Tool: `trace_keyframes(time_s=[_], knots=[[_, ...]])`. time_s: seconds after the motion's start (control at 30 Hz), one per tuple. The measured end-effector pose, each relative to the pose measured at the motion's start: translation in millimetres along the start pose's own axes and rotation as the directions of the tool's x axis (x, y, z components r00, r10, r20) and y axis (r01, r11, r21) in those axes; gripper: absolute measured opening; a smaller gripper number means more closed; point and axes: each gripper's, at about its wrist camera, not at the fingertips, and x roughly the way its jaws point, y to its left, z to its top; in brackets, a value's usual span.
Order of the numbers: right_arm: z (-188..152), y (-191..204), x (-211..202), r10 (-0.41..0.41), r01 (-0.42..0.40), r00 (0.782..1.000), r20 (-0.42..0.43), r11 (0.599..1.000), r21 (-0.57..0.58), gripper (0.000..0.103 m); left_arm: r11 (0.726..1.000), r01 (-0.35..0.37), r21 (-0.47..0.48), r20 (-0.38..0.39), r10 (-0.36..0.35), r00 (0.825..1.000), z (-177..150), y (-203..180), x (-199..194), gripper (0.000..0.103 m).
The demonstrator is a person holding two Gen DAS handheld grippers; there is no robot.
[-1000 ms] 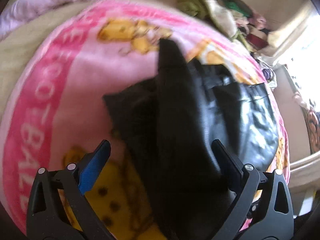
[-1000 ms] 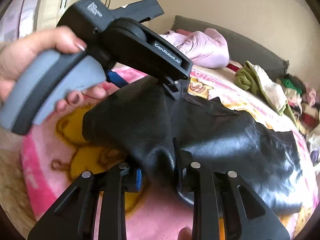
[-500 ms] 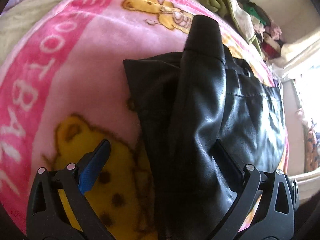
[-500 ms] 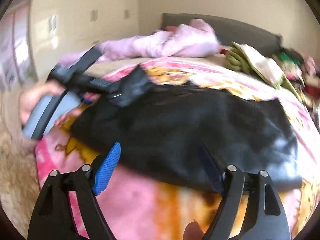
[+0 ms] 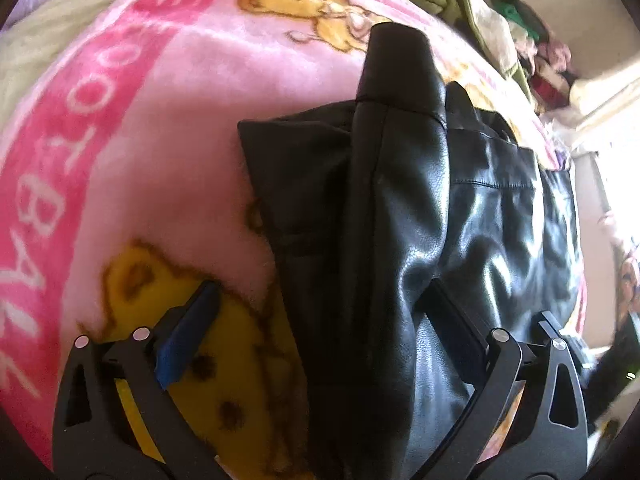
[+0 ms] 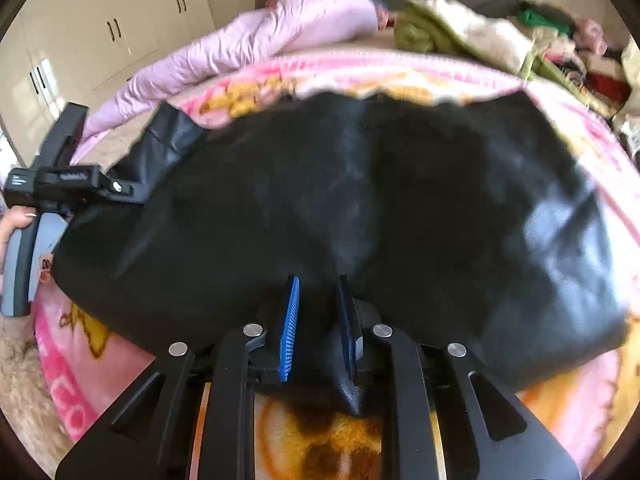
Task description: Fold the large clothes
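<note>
Black leather jacket (image 6: 360, 200) spread across the pink cartoon blanket (image 5: 120, 160) on the bed, and we're mid-fold. The right gripper (image 6: 318, 328) has just been closing, its blue pads drawn narrow with a tuck of the jacket's near hem pinched between them. The left gripper (image 5: 316, 320) stands wide apart, straddling a long ridge of leather, the sleeve (image 5: 400, 128) by the look of it, running away up the jacket; its right finger touches the leather, yet nothing is clamped.

My read: the sleeve is laid in over the body and the hem is being taken for the next fold. That calls for a firm pinch, then a lift carrying the hem over toward the jacket's far edge without dragging the sleeve loose.

The left wrist view gives the sleeve cuff and seams crisply. Only the right wrist view shows the whole jacket, the hand (image 6: 16, 224) on the other tool's grey handle at the jacket's left end, plus a lilac puffer (image 6: 260, 36) and heaped clothes (image 6: 500, 36) beyond the jacket.
</note>
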Motion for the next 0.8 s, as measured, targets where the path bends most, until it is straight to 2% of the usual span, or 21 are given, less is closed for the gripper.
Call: trace_keyframes(time_s=[0.03,0.1,0.13,0.17,0.23,0.33,0.4,0.43,0.47,0.53,0.63,0.67,0.7,0.73,0.77,0.8], knots=[[-1,8,-12,-0.004,0.006,0.999,0.049,0.999,-0.033,0.02,1.0,-0.008,0.027,0.019,0.008,1.0,-1,-5,-5,0.093],[-5,28,-32,0.047,-0.035,0.992,0.117,0.994,-0.103,0.026,0.997,0.033,0.068,0.045,-0.036,0.998,-1,-15,-13,0.065],[-9,43,-40,0.085,-0.062,0.986,0.142,0.986,-0.156,0.044,0.996,0.04,0.074,0.053,-0.044,0.998,0,-19,-17,0.065],[-13,53,-43,0.096,-0.068,0.985,0.145,0.98,-0.187,0.069,0.996,0.041,0.084,0.074,-0.047,0.996,0,-25,-24,0.064],[-26,86,-44,0.109,-0.061,0.983,0.146,0.951,-0.302,0.07,0.992,0.071,0.101,0.097,-0.08,0.992,1,-34,-32,0.062],[-46,119,-39,0.11,-0.039,0.983,0.148,0.91,-0.413,0.07,0.989,0.103,0.11,0.125,-0.116,0.985,4,-44,-45,0.051],[-58,137,-35,0.035,0.063,0.978,0.205,0.891,-0.45,0.076,0.985,0.114,0.128,0.139,-0.131,0.982,5,-55,-55,0.048],[-63,149,-32,-0.004,0.127,0.966,0.259,0.877,-0.463,0.085,0.984,0.116,0.137,0.143,-0.136,0.98,7,-59,-58,0.048],[-66,154,-32,-0.025,0.164,0.958,0.287,0.867,-0.471,0.09,0.982,0.122,0.144,0.147,-0.143,0.979,9,-63,-62,0.048],[-69,170,-24,-0.095,0.259,0.936,0.339,0.838,-0.481,0.09,0.979,0.125,0.161,0.152,-0.149,0.977,9,-73,-65,0.048],[-66,178,-22,-0.131,0.318,0.911,0.39,0.826,-0.466,0.087,0.976,0.114,0.186,0.155,-0.144,0.977,13,-95,-69,0.048],[-64,179,-23,-0.13,0.333,0.9,0.415,0.821,-0.464,0.083,0.975,0.114,0.19,0.156,-0.145,0.977,15,-100,-70,0.048],[-61,176,-27,-0.135,0.348,0.889,0.438,0.82,-0.454,0.065,0.974,0.115,0.196,0.157,-0.147,0.977,16,-106,-71,0.048],[-60,172,-30,-0.113,0.323,0.895,0.433,0.832,-0.451,0.056,0.972,0.117,0.202,0.161,-0.151,0.975,17,-113,-74,0.048],[-52,165,-30,-0.092,0.294,0.901,0.423,0.848,-0.442,0.041,0.971,0.119,0.206,0.165,-0.155,0.974,18,-117,-76,0.048],[-48,158,-35,-0.067,0.262,0.905,0.42,0.866,-0.425,0.034,0.97,0.126,0.21,0.168,-0.163,0.972,19,-122,-78,0.048]])
